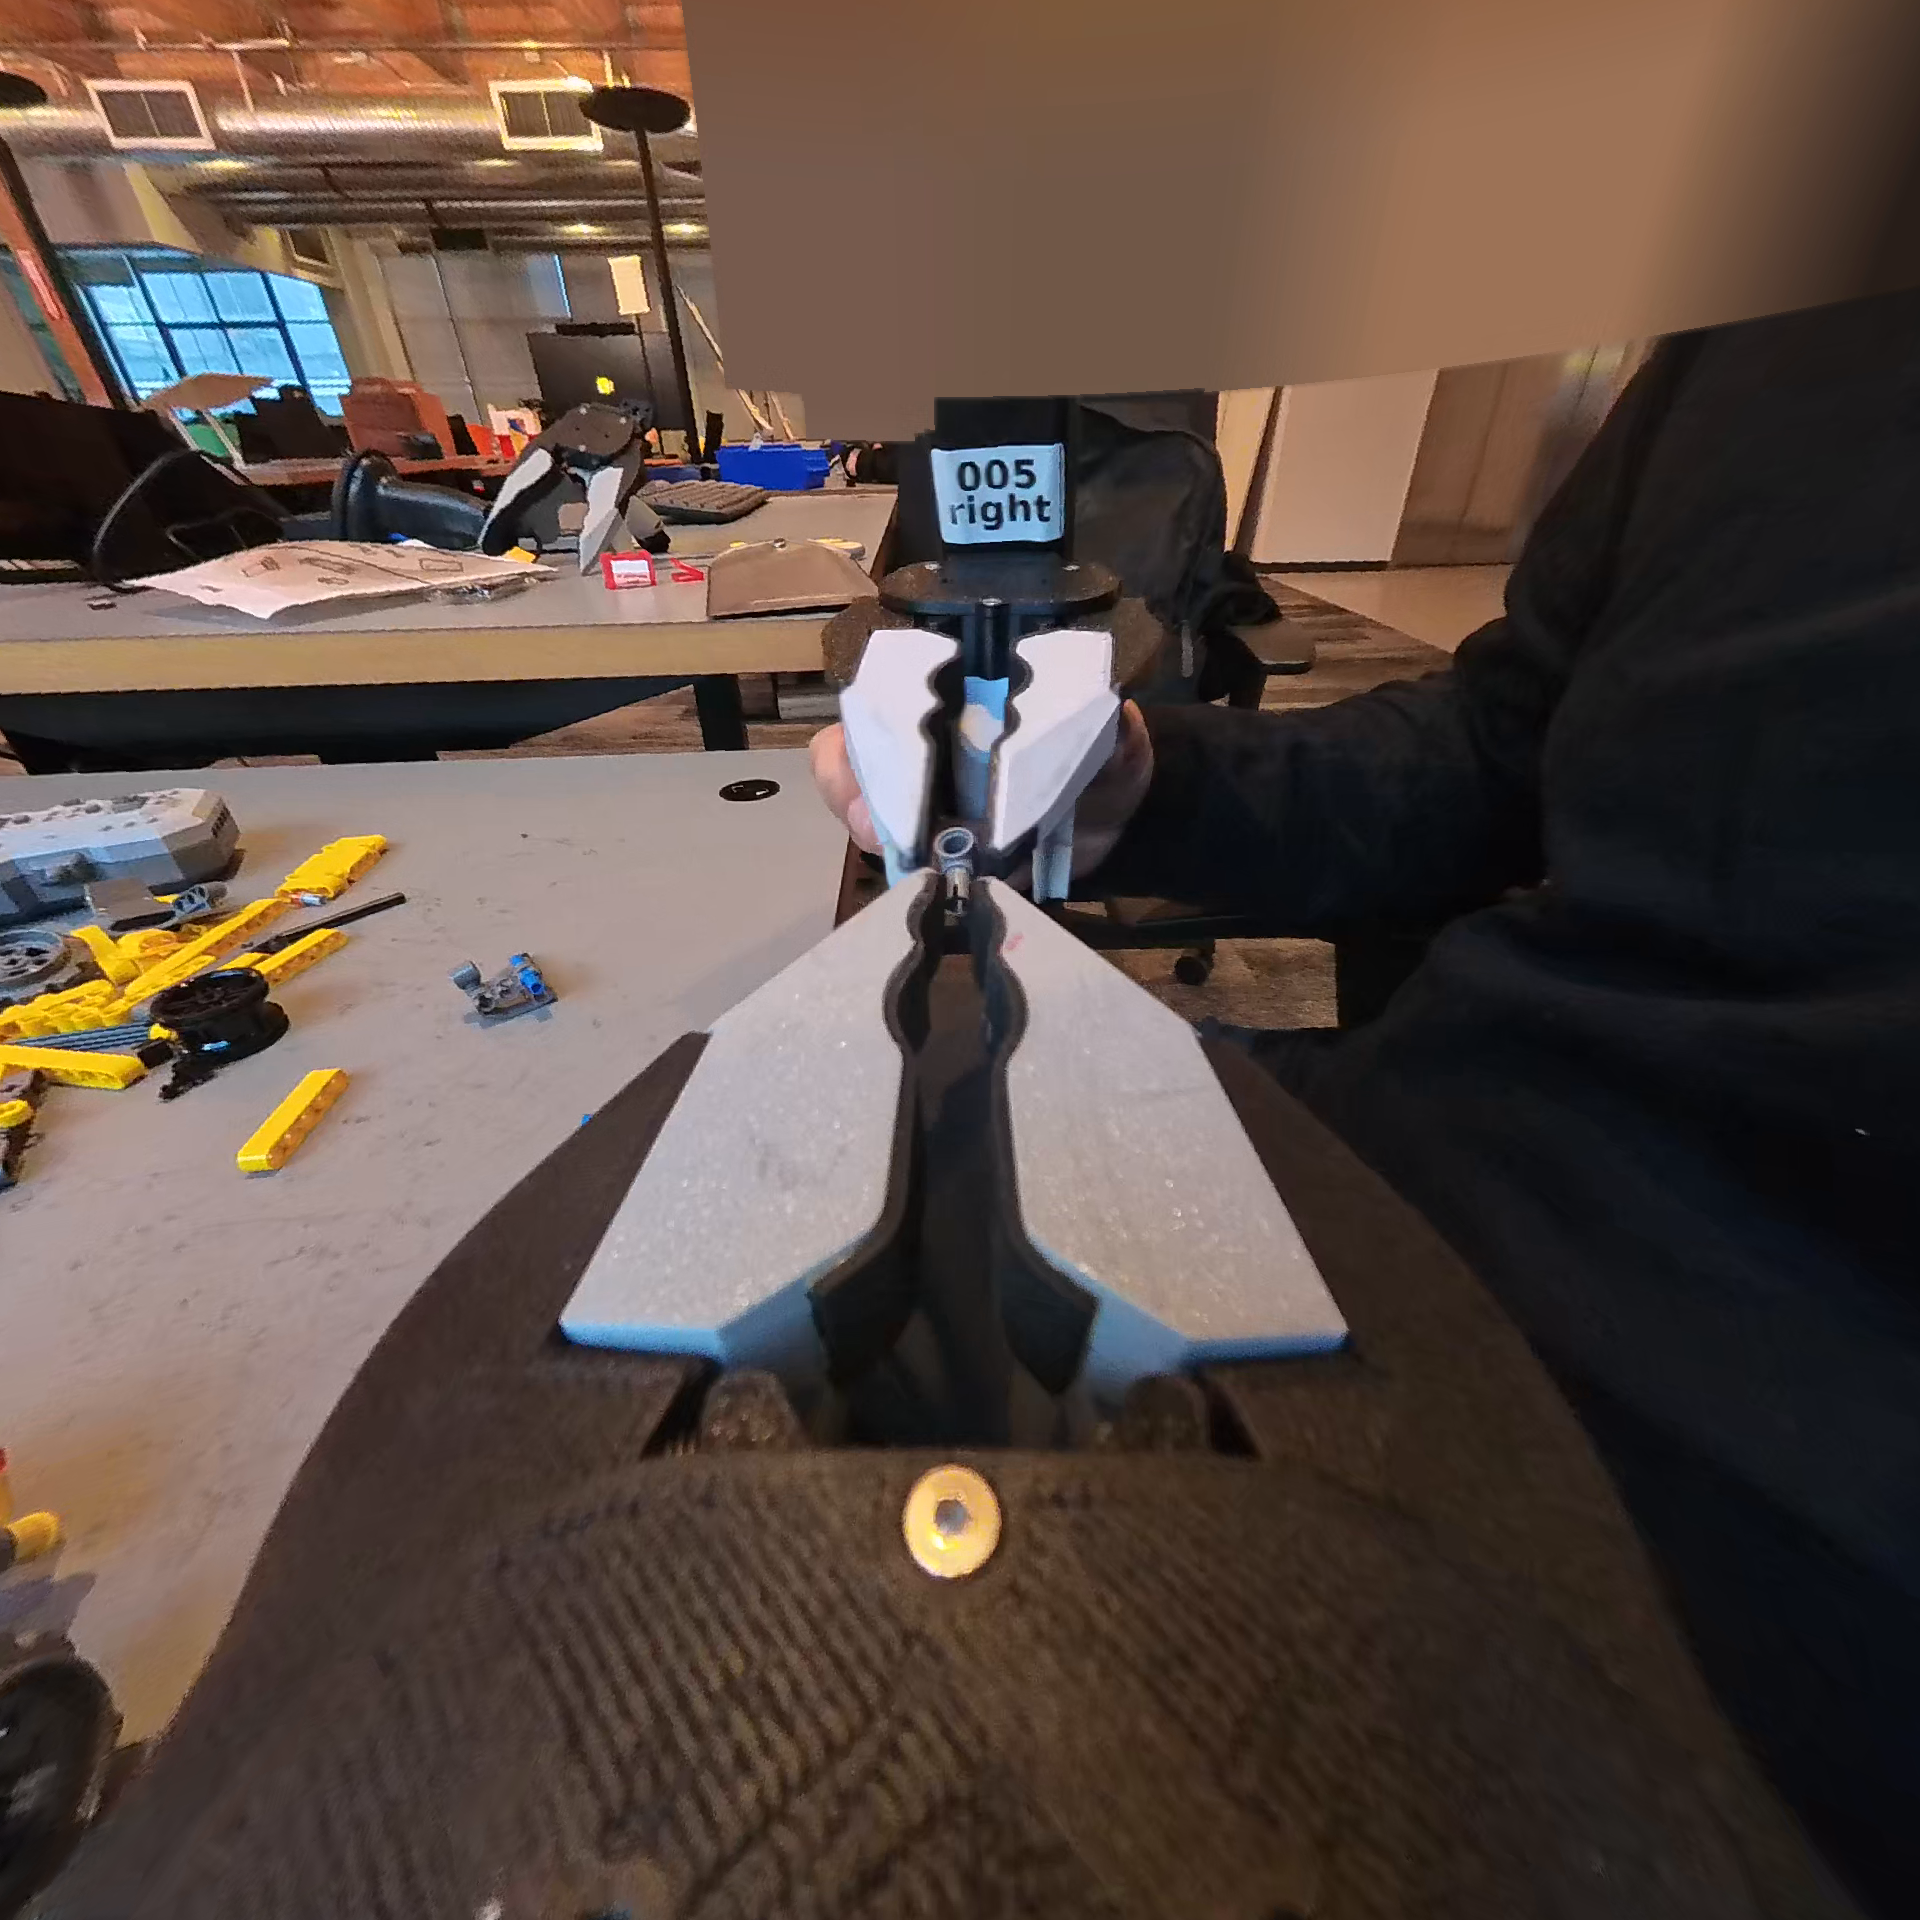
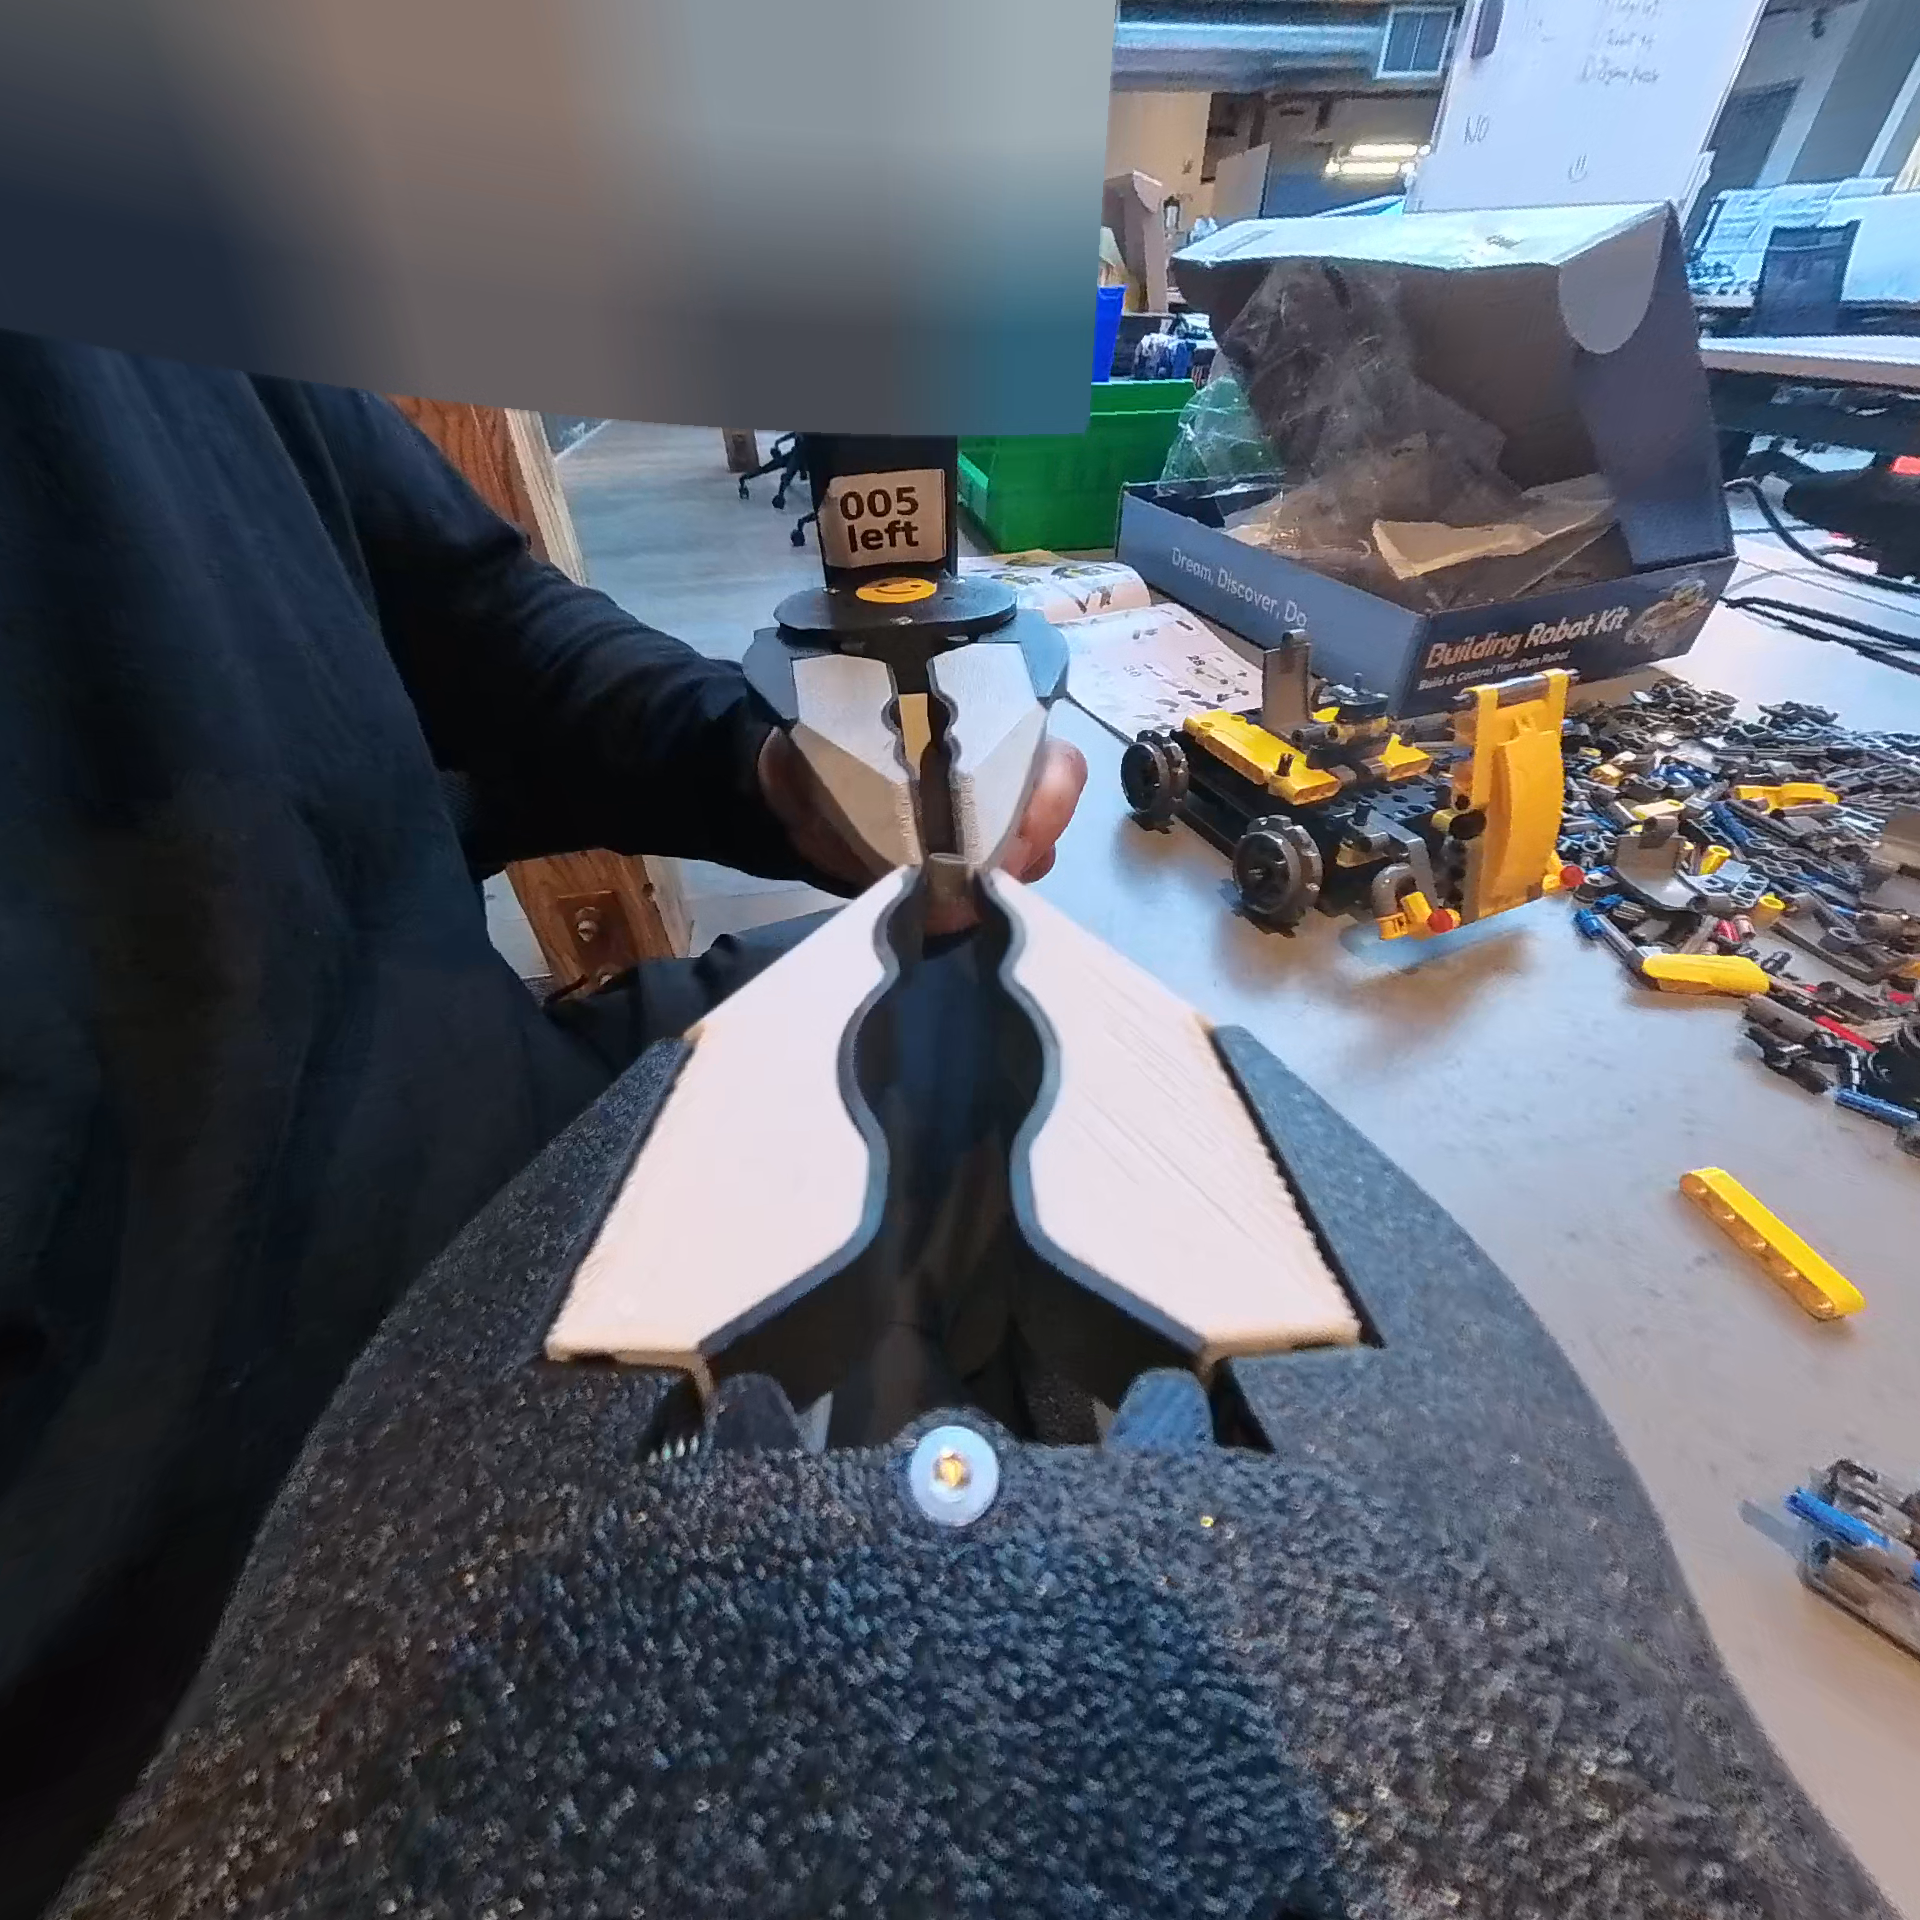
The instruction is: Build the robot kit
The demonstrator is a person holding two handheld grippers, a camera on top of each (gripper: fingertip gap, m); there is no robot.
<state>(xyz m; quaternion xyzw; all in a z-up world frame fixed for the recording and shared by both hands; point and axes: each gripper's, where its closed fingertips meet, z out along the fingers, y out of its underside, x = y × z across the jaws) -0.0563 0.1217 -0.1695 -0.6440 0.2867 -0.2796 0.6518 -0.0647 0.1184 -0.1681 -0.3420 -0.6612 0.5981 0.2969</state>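
My two grippers meet tip to tip in the air off the table's edge, in front of a person's dark sleeve. My left gripper [image 1: 956, 906] is shut on a small dark pin [image 1: 954, 896]. My right gripper [image 2: 948, 885] is shut on a small grey connector [image 2: 945, 871] with a round hole. The right gripper [image 1: 954, 854] also shows in the left wrist view, holding the connector [image 1: 954, 842] just above the pin. The left gripper [image 2: 943, 847] shows facing me in the right wrist view. The pin and the connector touch or nearly touch.
On the grey table [image 1: 468, 1195] lie yellow beams [image 1: 293, 1120], a black wheel [image 1: 218, 1013] and a small grey-blue assembly [image 1: 504, 987]. In the right wrist view a partly built yellow-black vehicle [image 2: 1351, 810], an open kit box [image 2: 1455, 623], a pile of parts [image 2: 1766, 831] and a loose yellow beam [image 2: 1771, 1242]. The grippers are tip to tip, or close to it.
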